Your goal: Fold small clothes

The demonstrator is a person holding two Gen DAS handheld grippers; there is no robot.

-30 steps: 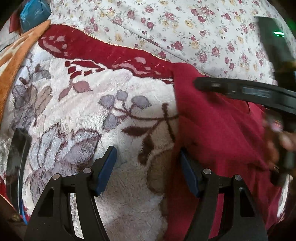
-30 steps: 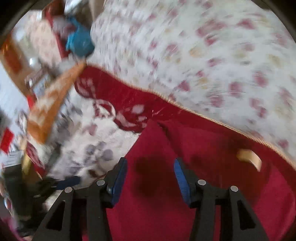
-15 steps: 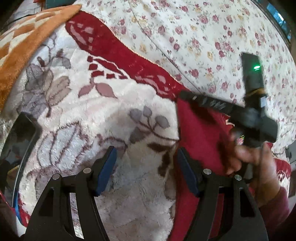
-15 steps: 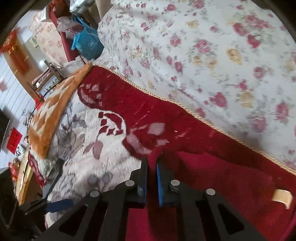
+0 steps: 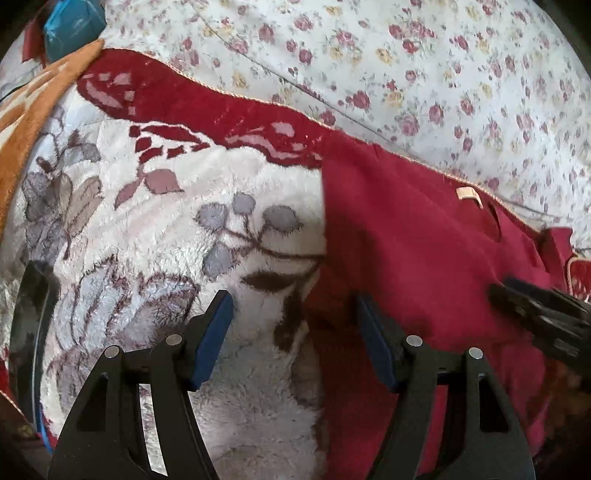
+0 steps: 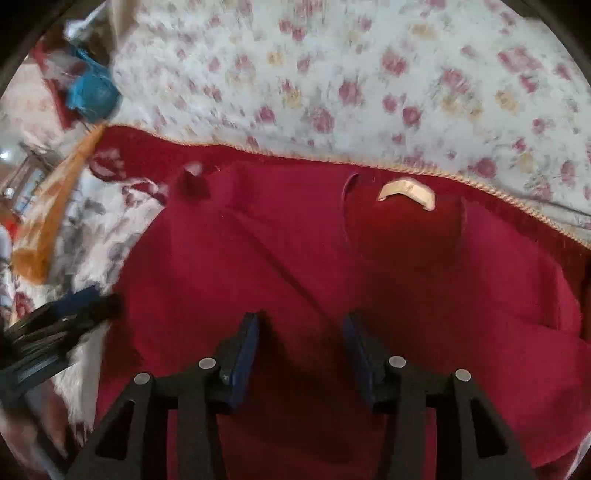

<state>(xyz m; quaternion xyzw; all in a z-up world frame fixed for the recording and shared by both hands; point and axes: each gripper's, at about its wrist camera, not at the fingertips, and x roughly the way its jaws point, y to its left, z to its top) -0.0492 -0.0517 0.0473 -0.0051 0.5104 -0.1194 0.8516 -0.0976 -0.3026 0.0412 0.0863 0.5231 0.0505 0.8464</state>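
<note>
A dark red garment lies spread on a fluffy blanket, its tan neck label toward the far edge. My right gripper hovers over the garment's middle with its jaws opening; the cloth lies under them and nothing is pinched. My left gripper stands open over the garment's left edge: one finger above the white pile, the other above the red cloth. The label also shows there. Each gripper shows at the edge of the other's view: the right gripper and the left gripper.
The white fluffy blanket has grey and maroon leaf patterns and a red border. Beyond it lies a rose-print sheet. An orange blanket and a blue bag sit far left. A dark flat object lies at the left edge.
Half a second ago the right gripper was shut at the garment's far left corner; now its jaws stand apart and it has moved right, over the garment's middle. The left gripper holds the same place, still open.
</note>
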